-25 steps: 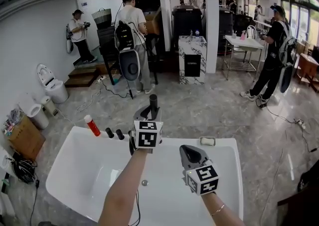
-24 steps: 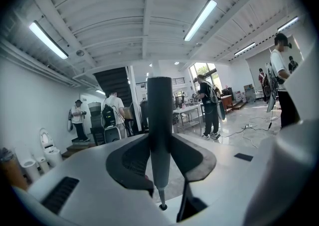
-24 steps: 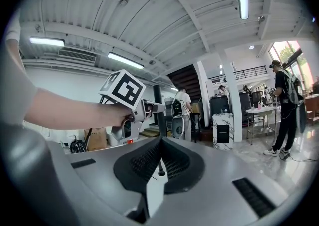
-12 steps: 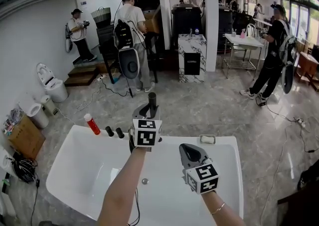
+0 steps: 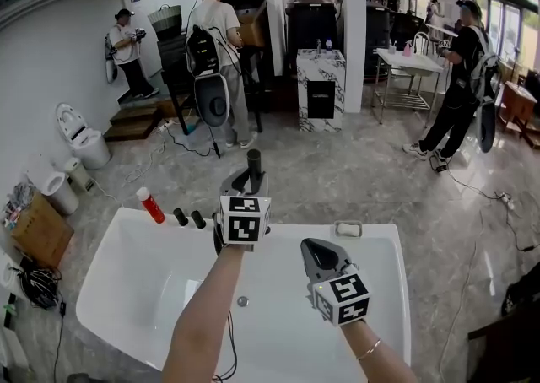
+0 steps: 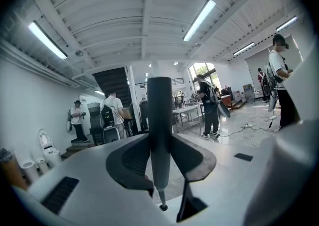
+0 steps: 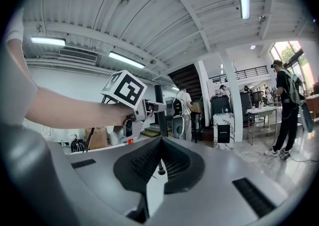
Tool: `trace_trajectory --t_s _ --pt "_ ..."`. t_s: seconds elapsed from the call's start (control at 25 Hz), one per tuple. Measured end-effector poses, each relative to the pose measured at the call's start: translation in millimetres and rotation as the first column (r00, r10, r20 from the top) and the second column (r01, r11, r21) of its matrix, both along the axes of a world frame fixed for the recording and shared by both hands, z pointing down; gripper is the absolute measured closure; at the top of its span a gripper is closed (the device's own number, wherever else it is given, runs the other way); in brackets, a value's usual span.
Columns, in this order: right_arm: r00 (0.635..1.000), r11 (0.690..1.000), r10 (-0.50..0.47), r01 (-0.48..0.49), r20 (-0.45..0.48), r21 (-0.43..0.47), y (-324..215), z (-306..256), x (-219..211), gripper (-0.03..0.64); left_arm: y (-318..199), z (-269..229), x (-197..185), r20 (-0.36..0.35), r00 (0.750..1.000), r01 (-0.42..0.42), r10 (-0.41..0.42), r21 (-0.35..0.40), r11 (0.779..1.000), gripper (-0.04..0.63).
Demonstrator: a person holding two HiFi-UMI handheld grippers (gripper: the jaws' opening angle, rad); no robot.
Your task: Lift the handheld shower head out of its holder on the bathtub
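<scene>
From the head view, I saw the left gripper (image 5: 247,184) reaching to the far rim of the white bathtub (image 5: 126,234). The dark shower head (image 5: 254,164) stood upright in it, just above the rim. Its lower end was hidden behind the gripper, so I could not tell if it sat in the holder or was free of it. The right gripper (image 5: 312,246) hovered over the inside of the tub, apart from the left one and nearer to the person. On the rim to the left stood a red-capped tube (image 5: 150,205), tilted, and beside it two black knobs (image 5: 180,217). Several people stood on the floor behind the tub. In the left gripper view, the fingers (image 6: 128,163) were pinching the grey handle of the shower head, which rose straight up between them. In the right gripper view, the fingers (image 7: 142,163) were pressed together at their tips with nothing between them. Beyond them the left hand (image 7: 117,115) showed, with the shower head upright beside it.
</scene>
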State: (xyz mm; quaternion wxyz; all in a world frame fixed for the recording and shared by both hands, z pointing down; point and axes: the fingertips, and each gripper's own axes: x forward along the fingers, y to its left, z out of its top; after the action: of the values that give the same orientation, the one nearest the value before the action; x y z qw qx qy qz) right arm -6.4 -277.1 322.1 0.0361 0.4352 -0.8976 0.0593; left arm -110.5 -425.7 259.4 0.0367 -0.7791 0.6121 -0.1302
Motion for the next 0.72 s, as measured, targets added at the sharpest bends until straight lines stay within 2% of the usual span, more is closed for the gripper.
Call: trace_trajectory --t_s 0.72 --pt "1.000 1.000 0.021 -0.021 0.004 -0.019 -24.1 20.1 0.9 0.614 -22.8 10.5 -6.9 0.007 1.000 0.007 -0.007 0.003 1.000 0.448"
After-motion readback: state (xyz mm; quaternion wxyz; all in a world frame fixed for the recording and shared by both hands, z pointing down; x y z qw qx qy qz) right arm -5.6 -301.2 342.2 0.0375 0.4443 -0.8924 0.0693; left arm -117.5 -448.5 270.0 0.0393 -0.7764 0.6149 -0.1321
